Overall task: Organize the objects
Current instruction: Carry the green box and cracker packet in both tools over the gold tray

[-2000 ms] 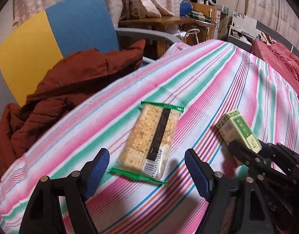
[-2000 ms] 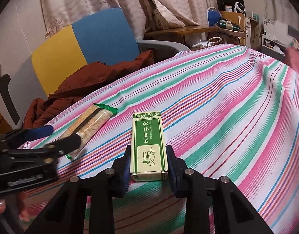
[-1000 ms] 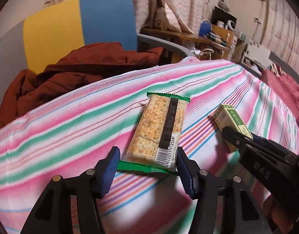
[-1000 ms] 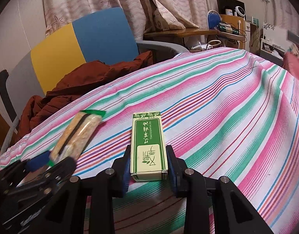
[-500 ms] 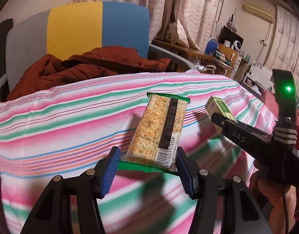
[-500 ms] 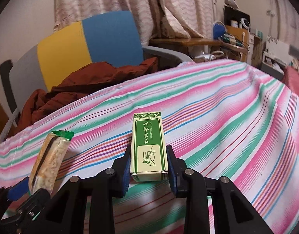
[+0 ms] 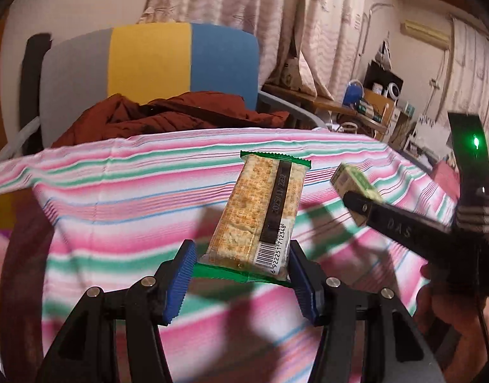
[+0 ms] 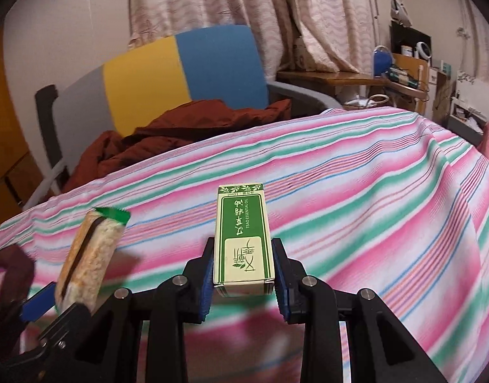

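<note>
Left gripper [image 7: 241, 282]: ribbed blue pads clamped on the near end of a cracker packet [image 7: 260, 214], a flat clear wrapper with green crimped ends and a barcode, held above the bedspread [image 7: 116, 191].

Right gripper [image 8: 242, 282]: pads closed on the sides of a green-and-cream cardboard box [image 8: 242, 239], rectangular, held to the right of the packet.

Bedspread: soft cloth in pink, green and white stripes.

Far left: a padded chair [image 8: 180, 67] in grey, yellow and blue panels, with a crumpled rust-red jacket [image 8: 180, 127] on it.
</note>
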{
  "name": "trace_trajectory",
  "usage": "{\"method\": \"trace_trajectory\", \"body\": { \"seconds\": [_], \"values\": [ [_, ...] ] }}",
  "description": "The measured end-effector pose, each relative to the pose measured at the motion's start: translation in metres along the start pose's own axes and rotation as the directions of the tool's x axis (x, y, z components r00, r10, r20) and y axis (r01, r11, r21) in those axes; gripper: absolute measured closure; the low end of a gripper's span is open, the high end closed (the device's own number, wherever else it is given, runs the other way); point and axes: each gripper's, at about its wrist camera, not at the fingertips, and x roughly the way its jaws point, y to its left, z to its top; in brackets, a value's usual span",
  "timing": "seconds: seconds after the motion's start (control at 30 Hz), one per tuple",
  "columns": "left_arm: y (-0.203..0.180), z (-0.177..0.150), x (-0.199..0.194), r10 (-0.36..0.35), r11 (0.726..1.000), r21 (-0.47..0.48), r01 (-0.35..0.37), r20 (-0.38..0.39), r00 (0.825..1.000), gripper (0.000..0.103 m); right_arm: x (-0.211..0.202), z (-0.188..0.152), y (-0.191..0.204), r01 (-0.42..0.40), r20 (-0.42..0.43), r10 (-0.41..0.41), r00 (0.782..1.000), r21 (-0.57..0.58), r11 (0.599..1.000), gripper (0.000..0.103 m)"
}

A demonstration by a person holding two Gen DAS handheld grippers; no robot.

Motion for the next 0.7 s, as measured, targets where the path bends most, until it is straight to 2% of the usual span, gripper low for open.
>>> {"method": "trace_trajectory", "body": {
  "seconds": [0.13,0.37,0.53,0.7],
  "values": [
    [0.008,-0.012,-0.027,-0.037,0.997,-0.060,0.038,0.012,0.999,0.045,-0.019,-0.016,0.012,-0.069,-0.023,0.069,0.997,0.015,0.998,0.071],
    [0.024,-0.024,-0.091,-0.078,0.993,-0.085,0.085,0.073,0.994,0.045,-0.049,-0.046,0.044,-0.161,-0.059,0.162,0.985,0.022,0.987,0.071],
    [0.053,-0.026,-0.129,-0.055,0.984,-0.163,0.072,0.106,0.993,0.045,-0.071,-0.055,0.077,-0.254,-0.064,0.254,0.965,0.007,0.967,0.071],
    [0.092,-0.026,-0.162,0.022,0.968,-0.252,0.010,0.122,0.992,0.045,-0.092,-0.063,0.125,-0.360,-0.084,0.355,0.931,-0.053,0.931,0.071]
  ]
}}
